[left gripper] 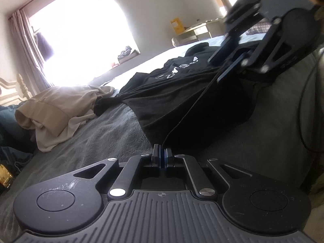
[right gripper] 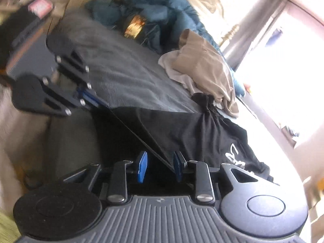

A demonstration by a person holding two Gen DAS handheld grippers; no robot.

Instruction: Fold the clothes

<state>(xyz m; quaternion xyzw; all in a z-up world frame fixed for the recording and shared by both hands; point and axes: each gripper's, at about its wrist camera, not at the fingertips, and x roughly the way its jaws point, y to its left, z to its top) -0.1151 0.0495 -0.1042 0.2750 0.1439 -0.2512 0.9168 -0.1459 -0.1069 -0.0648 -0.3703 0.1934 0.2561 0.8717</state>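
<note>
Bed [left gripper: 113, 129] with grey blanket under a bright window; black shirt [left gripper: 182, 93] lies spread across its middle, a beige garment [left gripper: 60, 109] bunched at its 9 o'clock. Left tool [left gripper: 162, 154] is clamped tight on the shirt's hem. Right tool [right gripper: 160, 167] stands partly parted, hem edge running between its blue pads [right gripper: 143, 167], leaning on the right one, unpinched

Black shirt [right gripper: 182, 129] hem between parted blue pads [right gripper: 142, 167]
</note>
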